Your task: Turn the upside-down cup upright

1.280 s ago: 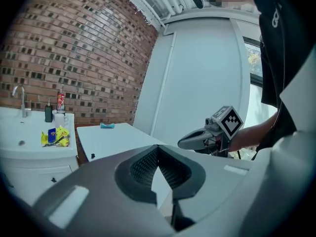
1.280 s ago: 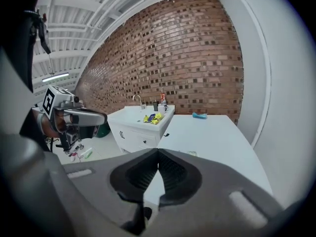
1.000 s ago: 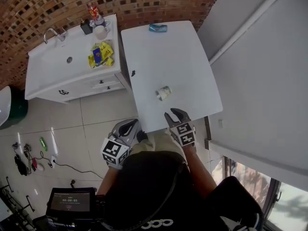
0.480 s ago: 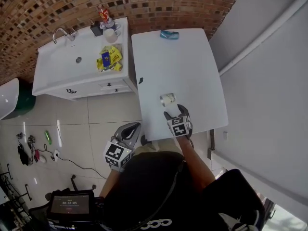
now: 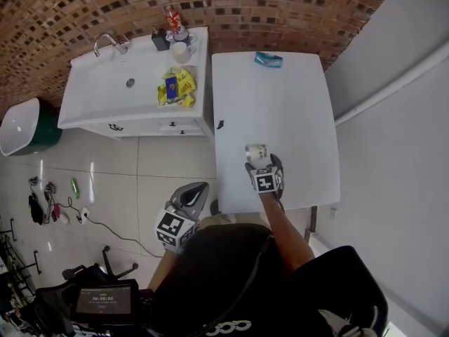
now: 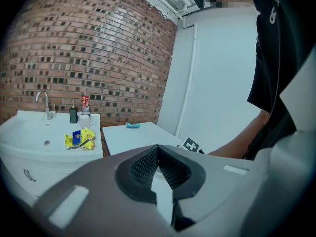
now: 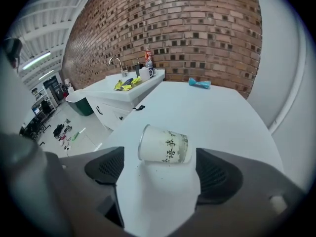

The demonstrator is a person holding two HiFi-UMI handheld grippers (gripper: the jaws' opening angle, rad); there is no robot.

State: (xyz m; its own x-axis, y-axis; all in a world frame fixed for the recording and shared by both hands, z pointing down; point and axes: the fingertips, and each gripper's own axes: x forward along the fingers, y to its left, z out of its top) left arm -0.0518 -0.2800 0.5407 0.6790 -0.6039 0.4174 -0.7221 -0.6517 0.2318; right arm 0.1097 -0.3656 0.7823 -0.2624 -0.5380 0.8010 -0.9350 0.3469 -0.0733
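At the far left a white tub (image 5: 19, 121) stands on the tiled floor (image 5: 126, 181). Next to it is a white sink counter (image 5: 105, 100) with a tap (image 5: 112, 42), yellow packets (image 5: 178, 88) and a mug (image 5: 180, 51) on it. Nearer the person, the left gripper (image 5: 196, 190) hangs over the floor just off the near left corner of the white table (image 5: 295, 111). Its jaws are closed together with nothing in them. On the table, a small dark thing (image 5: 220, 124) lies at the left edge and a blue thing (image 5: 269, 60) at the far end. The paper cup (image 7: 164, 144) lies on its side near the table's near edge. In the right gripper view its mouth faces left and dark print runs along its wall. The right gripper (image 7: 158, 169) points down at it, its jaws wide and opening. The cup sits just ahead of the gap between the pads, and neither pad touches it.
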